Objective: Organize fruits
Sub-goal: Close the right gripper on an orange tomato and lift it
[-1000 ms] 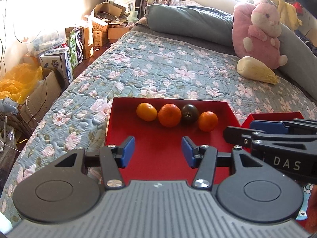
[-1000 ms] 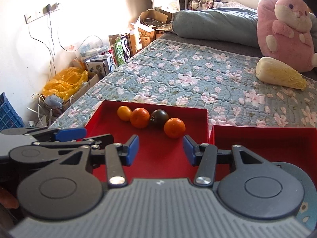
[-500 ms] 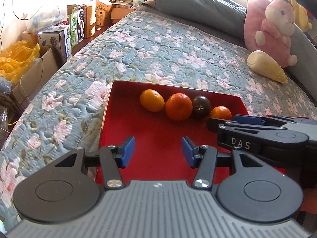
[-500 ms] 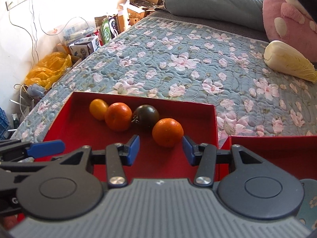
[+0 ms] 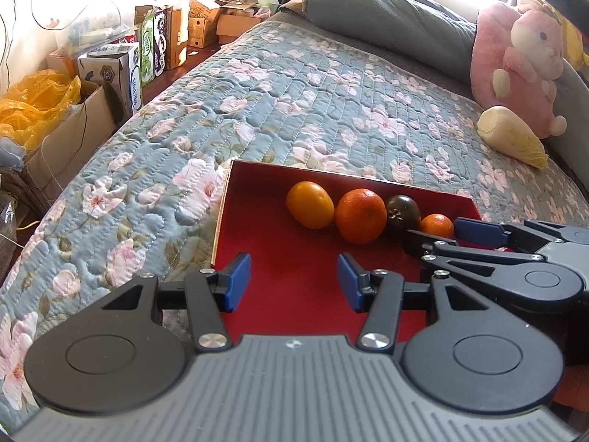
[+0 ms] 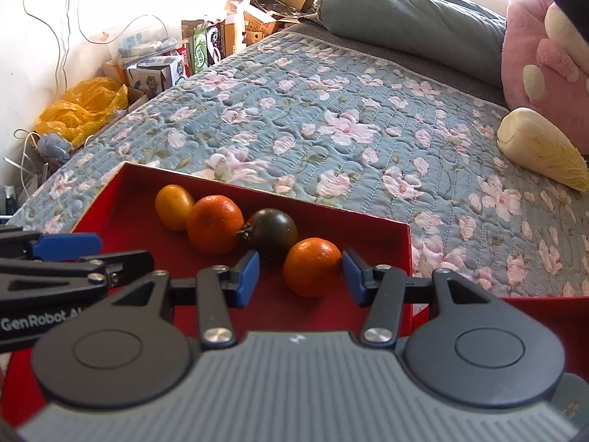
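A red tray (image 5: 257,221) lies on the floral quilt with a row of fruit at its far wall: a yellow-orange fruit (image 5: 309,204), a large mandarin (image 5: 362,215), a dark tomato (image 5: 403,210) and a small mandarin (image 5: 436,225). My left gripper (image 5: 294,281) hangs open over the tray's bare floor, short of the fruit, with nothing between its fingers. My right gripper (image 6: 300,281) straddles the small mandarin (image 6: 312,266). Its jaws are opening; the right pad (image 6: 351,276) is at the fruit's side and the left pad (image 6: 248,276) stands apart from it.
A second red tray (image 6: 533,313) sits just right of the first. A pale cabbage (image 6: 541,153) and a pink plush toy (image 6: 545,55) lie at the far right of the bed, with a grey pillow (image 6: 412,22) behind. Boxes (image 5: 121,70) and a yellow bag (image 5: 33,99) crowd the floor at left.
Both grippers came forward and lower toward the first tray. The right one has closed in on the small mandarin, which now sits between its fingers. The fruit has not shifted.
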A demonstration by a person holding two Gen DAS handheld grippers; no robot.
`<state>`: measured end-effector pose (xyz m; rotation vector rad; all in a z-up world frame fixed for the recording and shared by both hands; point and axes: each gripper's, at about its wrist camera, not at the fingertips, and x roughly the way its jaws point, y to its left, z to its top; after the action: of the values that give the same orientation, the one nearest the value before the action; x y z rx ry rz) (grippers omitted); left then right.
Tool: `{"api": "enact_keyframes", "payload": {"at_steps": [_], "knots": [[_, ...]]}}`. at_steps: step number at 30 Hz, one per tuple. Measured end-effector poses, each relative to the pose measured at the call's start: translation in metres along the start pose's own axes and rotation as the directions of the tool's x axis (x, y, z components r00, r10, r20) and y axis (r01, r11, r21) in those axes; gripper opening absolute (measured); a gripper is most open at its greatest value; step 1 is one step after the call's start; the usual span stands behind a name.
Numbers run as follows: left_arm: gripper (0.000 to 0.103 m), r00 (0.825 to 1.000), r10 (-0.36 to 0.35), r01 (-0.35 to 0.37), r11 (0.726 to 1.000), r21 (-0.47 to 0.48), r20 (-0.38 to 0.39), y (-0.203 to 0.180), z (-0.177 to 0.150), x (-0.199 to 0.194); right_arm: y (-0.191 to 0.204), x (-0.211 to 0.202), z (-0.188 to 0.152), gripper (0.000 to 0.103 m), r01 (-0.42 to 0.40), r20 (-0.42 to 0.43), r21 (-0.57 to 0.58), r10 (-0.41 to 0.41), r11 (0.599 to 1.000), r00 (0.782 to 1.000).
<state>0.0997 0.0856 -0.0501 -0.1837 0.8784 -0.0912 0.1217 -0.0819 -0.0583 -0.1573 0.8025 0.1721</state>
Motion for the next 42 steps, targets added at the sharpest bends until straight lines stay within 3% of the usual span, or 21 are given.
{"api": "enact_keyframes", "payload": {"at_steps": [7, 11, 20, 27, 33, 42], "knots": [[0.058, 1.0, -0.008, 0.008, 1.0, 0.009, 0.0, -0.006, 0.001, 0.004, 0.002, 0.014, -0.002, 0.054, 0.039, -0.019, -0.08, -0.041, 0.996, 0.999], [0.058, 1.0, -0.009, 0.009, 1.0, 0.003, 0.002, -0.006, 0.001, 0.007, -0.006, 0.011, -0.005, 0.039, 0.048, -0.005, -0.072, -0.049, 0.996, 0.999], [0.058, 0.999, -0.03, 0.03, 1.0, 0.008, 0.039, -0.01, 0.006, 0.012, -0.018, -0.02, -0.019, 0.039, -0.049, 0.037, 0.035, 0.048, 0.998, 0.998], [0.058, 0.998, 0.011, -0.007, 0.998, -0.067, 0.06, 0.003, 0.014, 0.022, -0.033, -0.062, -0.033, 0.039, -0.135, 0.096, 0.134, 0.123, 0.982, 0.988], [0.058, 0.999, -0.026, 0.028, 0.999, -0.034, 0.047, -0.007, 0.015, 0.028, -0.035, -0.074, -0.038, 0.039, -0.177, 0.107, 0.15, 0.162, 0.973, 0.981], [0.058, 0.998, 0.017, -0.016, 1.0, -0.011, 0.065, -0.006, 0.02, 0.038, -0.036, -0.081, -0.038, 0.039, -0.201, 0.117, 0.157, 0.184, 0.967, 0.976]]}}
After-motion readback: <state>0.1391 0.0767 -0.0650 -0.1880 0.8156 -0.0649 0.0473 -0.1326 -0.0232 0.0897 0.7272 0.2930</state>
